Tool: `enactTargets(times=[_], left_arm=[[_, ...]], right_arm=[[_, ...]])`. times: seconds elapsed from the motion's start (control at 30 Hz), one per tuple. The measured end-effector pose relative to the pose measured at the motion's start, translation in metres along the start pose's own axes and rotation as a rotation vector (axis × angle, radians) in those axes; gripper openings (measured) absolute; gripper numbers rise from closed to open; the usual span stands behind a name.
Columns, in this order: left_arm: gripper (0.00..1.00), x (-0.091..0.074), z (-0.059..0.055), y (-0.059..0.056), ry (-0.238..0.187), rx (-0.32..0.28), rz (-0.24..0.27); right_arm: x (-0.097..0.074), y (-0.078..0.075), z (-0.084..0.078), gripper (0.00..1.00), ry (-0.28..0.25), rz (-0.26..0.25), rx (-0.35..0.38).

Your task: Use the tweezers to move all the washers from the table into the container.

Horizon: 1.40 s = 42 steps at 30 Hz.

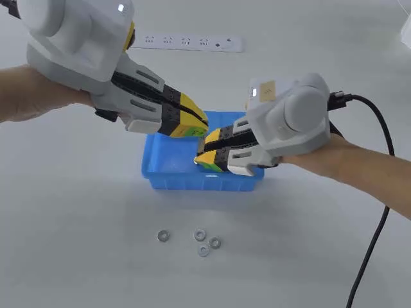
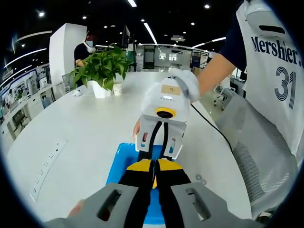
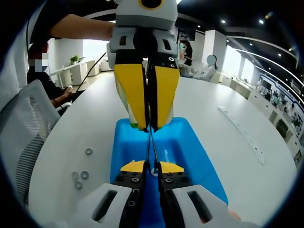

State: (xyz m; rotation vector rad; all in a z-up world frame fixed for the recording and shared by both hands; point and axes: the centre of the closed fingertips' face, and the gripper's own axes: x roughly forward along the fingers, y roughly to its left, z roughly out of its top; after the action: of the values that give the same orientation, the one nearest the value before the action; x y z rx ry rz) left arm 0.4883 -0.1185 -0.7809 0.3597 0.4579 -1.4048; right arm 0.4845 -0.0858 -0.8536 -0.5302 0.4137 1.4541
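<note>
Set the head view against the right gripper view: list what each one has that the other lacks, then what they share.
Head view: the right gripper's rounded white housing and the hand holding it. Right gripper view: thin metal tweezers running from the left gripper's shut jaws to the right gripper's, plus a grey mesh chair. Shared: the blue plastic container, four small metal washers on the white table, and a white power strip.
</note>
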Motion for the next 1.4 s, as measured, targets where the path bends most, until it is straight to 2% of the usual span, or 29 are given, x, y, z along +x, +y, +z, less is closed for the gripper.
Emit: enactTargets(times=[0.27,0.37,0.67,0.83,0.97,1.13,1.23,1.4], left_arm=[[0.06,-0.001,0.0,-0.001,0.009,0.013,0.005],[0.06,-0.003,0.004,-0.003,0.01,0.022,0.01],[0.05,-0.015,0.023,-0.012,0.0,0.055,0.024],[0.05,-0.024,0.039,-0.017,-0.014,0.073,0.035],[0.05,-0.028,0.053,-0.029,-0.028,0.097,0.032],[0.05,-0.034,0.064,-0.046,-0.044,0.111,0.034],[0.05,-0.036,0.067,-0.055,-0.052,0.112,0.028],[0.05,-0.037,0.064,-0.081,-0.045,0.114,0.006]], right_arm=[[0.0,0.0,0.002,0.11,-0.002,0.002,0.014],[-0.002,0.0,0.003,0.12,-0.007,-0.004,0.021],[-0.013,-0.002,0.02,0.15,-0.048,-0.023,0.03],[-0.022,0.005,0.037,0.15,-0.086,-0.023,0.011],[-0.028,0.013,0.048,0.15,-0.104,-0.023,-0.009],[-0.036,0.025,0.055,0.15,-0.109,-0.025,-0.021],[-0.041,0.033,0.058,0.15,-0.113,-0.022,-0.028],[-0.047,0.062,0.056,0.15,-0.101,0.0,-0.05]])
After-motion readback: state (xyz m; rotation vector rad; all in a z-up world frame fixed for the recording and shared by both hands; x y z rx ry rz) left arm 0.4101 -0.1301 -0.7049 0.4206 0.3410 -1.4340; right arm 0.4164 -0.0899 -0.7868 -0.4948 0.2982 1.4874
